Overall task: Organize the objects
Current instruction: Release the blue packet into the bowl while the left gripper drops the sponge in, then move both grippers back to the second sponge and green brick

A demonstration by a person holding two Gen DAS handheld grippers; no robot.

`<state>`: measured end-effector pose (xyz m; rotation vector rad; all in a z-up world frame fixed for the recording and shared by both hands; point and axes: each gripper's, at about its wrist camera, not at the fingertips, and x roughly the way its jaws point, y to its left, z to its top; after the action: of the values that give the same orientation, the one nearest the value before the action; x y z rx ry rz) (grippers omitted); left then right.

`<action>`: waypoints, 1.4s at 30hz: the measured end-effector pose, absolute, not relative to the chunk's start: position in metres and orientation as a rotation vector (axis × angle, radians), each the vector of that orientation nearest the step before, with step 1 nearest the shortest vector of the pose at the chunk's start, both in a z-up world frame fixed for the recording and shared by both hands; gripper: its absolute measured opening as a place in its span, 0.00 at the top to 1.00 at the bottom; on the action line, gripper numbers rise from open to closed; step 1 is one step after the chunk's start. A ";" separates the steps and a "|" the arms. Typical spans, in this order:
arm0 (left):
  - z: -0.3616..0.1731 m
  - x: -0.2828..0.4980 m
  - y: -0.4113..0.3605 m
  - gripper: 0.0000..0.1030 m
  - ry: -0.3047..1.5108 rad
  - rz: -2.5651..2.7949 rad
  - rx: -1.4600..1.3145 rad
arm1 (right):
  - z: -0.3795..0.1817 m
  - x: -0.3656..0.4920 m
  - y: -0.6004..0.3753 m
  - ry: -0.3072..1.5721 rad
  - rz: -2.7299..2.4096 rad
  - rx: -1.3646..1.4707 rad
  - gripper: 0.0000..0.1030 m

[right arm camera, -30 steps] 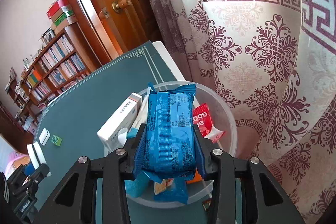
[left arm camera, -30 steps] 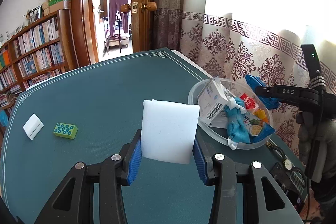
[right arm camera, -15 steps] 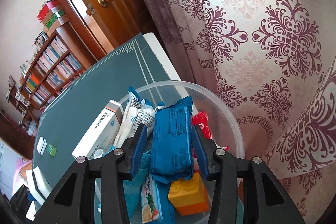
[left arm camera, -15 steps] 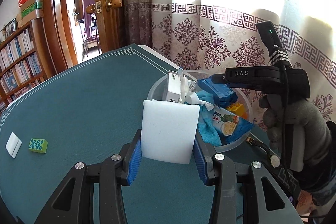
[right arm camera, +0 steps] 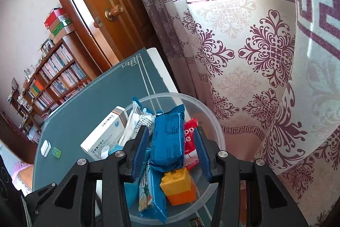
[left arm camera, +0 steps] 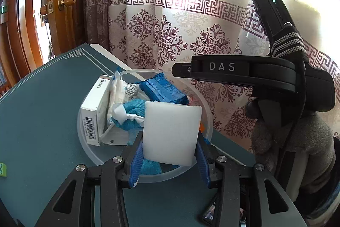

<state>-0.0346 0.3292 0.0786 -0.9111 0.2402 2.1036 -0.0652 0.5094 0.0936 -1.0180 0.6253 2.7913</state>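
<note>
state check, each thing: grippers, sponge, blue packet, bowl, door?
left gripper: shut on white sponge, over the bowl
right gripper: open, blue snack packet lying loose between its fingers
clear bowl: crowded with items
door: open

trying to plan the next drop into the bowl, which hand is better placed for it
Left. The left tool is shut on the white sponge, held over the clear bowl. The right tool is open, with the blue snack pack lying among the bowl's contents.
</note>
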 end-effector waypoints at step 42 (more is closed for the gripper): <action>0.093 -0.052 0.243 0.09 0.051 2.350 -0.897 | 0.136 -0.052 0.431 0.473 2.973 -0.993 0.50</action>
<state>-0.0519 0.2428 0.0930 -0.8974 0.0514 2.3496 -0.0516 0.4307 0.1364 -0.9927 0.4729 2.9725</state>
